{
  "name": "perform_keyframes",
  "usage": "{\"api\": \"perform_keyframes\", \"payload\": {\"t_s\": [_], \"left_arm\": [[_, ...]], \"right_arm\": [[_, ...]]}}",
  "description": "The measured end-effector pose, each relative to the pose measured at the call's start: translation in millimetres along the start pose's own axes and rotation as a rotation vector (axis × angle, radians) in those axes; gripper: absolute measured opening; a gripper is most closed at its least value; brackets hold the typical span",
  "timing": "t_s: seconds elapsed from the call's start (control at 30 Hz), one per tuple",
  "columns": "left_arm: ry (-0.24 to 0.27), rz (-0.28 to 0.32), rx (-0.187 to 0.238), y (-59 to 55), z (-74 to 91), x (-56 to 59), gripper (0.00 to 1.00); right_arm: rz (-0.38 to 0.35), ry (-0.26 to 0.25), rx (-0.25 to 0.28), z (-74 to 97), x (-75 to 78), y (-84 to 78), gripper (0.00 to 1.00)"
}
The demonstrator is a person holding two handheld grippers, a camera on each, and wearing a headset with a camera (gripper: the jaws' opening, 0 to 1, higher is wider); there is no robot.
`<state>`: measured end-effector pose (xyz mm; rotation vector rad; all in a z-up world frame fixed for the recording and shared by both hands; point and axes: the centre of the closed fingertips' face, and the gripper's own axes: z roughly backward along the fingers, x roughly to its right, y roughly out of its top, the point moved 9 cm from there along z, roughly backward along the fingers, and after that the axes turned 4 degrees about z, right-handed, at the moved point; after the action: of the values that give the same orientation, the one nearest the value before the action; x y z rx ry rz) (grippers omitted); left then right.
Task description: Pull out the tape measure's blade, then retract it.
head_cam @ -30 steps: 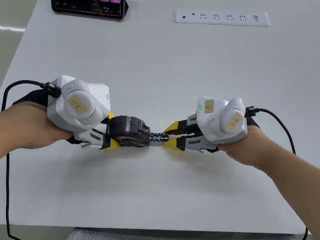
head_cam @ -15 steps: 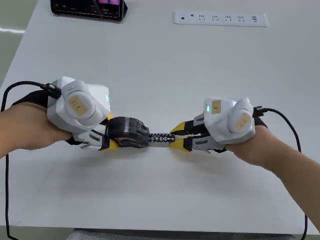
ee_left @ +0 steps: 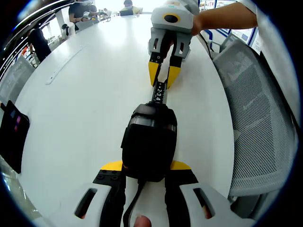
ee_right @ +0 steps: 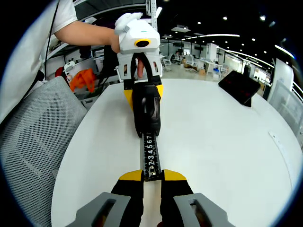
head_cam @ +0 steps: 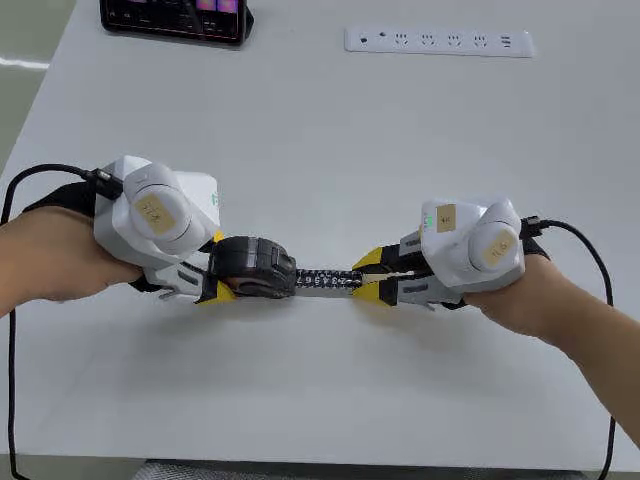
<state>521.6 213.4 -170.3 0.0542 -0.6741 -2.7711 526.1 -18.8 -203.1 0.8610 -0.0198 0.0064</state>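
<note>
With my left gripper [head_cam: 218,280] clamped on the tape measure [head_cam: 255,267] and my right gripper [head_cam: 366,278] pinching the blade [head_cam: 325,278] just ahead of it, I judge I'm mid-pull; next the right should draw straight away.

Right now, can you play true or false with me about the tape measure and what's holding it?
1. The left hand-held gripper is clamped on the black tape measure. True.
2. The right hand-held gripper is open and touching nothing. False: it is shut on the end of the blade.
3. A short piece of blade with numbers on it stretches between the two hand-held grippers. True.
4. The power strip lies between the two hand-held grippers. False: it lies at the far side of the table, well away from them.
</note>
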Motion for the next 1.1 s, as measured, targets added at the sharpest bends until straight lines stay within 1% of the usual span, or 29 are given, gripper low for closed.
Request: {"api": "perform_keyframes", "payload": {"t_s": [0.43, 1.1], "left_arm": [[0.008, -0.002, -0.001, 0.1, -0.1, 1.0, 0.26], [0.010, -0.002, -0.005, 0.3, 0.0, 1.5, 0.26]], "right_arm": [[-0.009, -0.012, -0.016, 11.1, -0.4, -9.9, 0.09], [-0.001, -0.026, -0.047, 27.9, -0.5, -21.3, 0.08]]}}
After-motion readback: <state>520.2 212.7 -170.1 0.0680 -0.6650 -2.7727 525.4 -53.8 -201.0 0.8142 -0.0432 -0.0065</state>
